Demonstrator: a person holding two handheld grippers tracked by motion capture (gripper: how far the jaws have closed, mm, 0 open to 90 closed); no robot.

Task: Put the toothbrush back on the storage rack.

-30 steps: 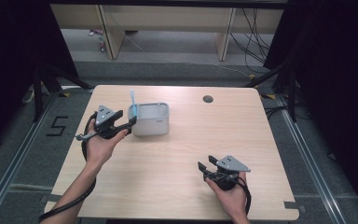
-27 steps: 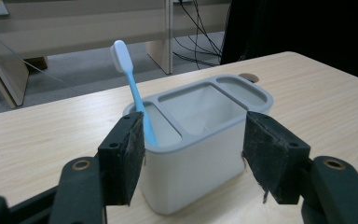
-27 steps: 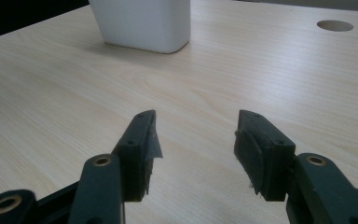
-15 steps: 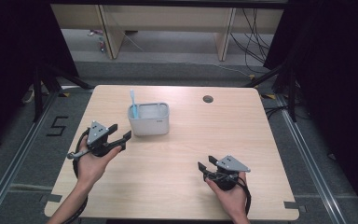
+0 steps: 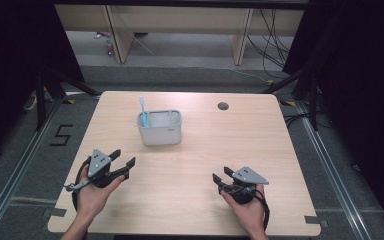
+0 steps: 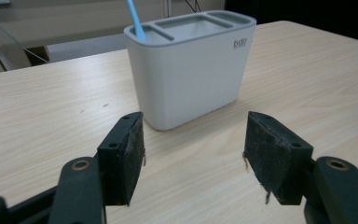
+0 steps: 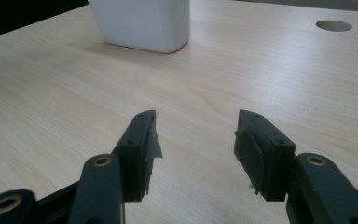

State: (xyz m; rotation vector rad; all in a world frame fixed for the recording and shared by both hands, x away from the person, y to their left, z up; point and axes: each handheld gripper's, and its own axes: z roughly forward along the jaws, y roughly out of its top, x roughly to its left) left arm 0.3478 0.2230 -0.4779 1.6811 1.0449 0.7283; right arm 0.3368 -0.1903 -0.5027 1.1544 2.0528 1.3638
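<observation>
A white holder (image 5: 160, 128) with a grey top stands upright on the wooden table (image 5: 260, 135), towards the back left. A light blue toothbrush (image 5: 143, 110) sticks up from its left slot. My left gripper (image 5: 123, 161) rests open near the front left, pointing at the holder (image 6: 189, 65) with nothing between its jaws; the toothbrush (image 6: 135, 18) shows at the holder's left end. My right gripper (image 5: 219, 178) lies open near the front right, empty, and the holder's base (image 7: 142, 23) is far ahead of it.
A round cable hole (image 5: 223, 106) is cut into the table at the back right, also visible from the right gripper as a hole (image 7: 334, 25). Shelving and cables stand on the floor beyond the table. Bare tabletop lies between the two grippers.
My left gripper has drawn back from beside the holder towards the front left edge and come to rest there, open. The right gripper has stayed put.
</observation>
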